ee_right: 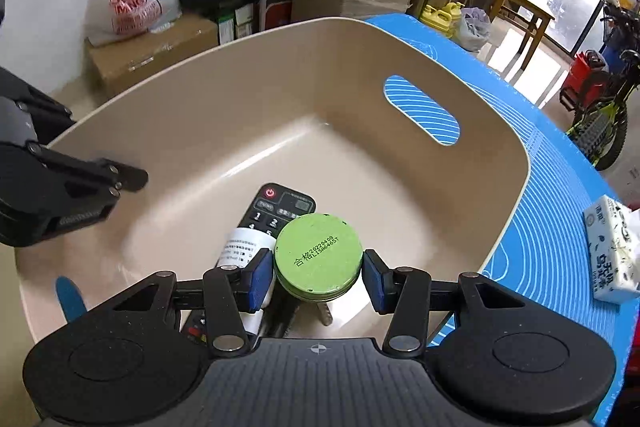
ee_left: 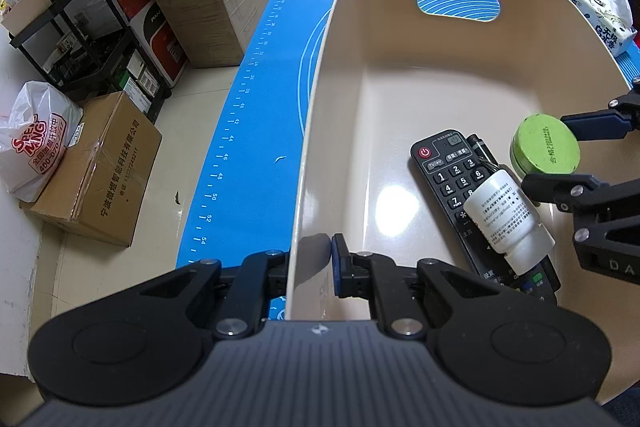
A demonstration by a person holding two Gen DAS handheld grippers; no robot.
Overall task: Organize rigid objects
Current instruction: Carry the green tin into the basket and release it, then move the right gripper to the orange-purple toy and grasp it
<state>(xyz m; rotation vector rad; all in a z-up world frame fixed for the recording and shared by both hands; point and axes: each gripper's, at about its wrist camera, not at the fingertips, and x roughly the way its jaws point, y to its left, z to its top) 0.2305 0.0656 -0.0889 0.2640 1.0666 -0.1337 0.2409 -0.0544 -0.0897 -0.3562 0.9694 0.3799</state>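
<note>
A: Two grippers work at one beige tub (ee_left: pixel 400 75) that sits on a blue mat (ee_left: pixel 260 67). What does each one hold?

B: The left gripper (ee_left: pixel 310 269) has its jaws pressed together on the tub's side wall, one finger inside and one outside. The right gripper (ee_right: pixel 318 273) pinches a round green tin (ee_right: pixel 318 253) by its sides, above the tub's floor near the wall closest to the cameras.

A: What lies inside the tub?

B: A black remote (ee_left: pixel 452 179) rests flat on the tub's floor. A white pill bottle (ee_left: pixel 508 219) lies on its side across the remote. A dark pen (ee_left: pixel 482 151) lies along the remote's edge, just beside the tin.

A: Anything outside the tub?

B: A tissue pack (ee_right: pixel 612 247) lies on the mat, to the right of the tub. Cardboard boxes (ee_left: pixel 100 167) and a white plastic bag (ee_left: pixel 36 139) sit on the floor to the tub's left.
</note>
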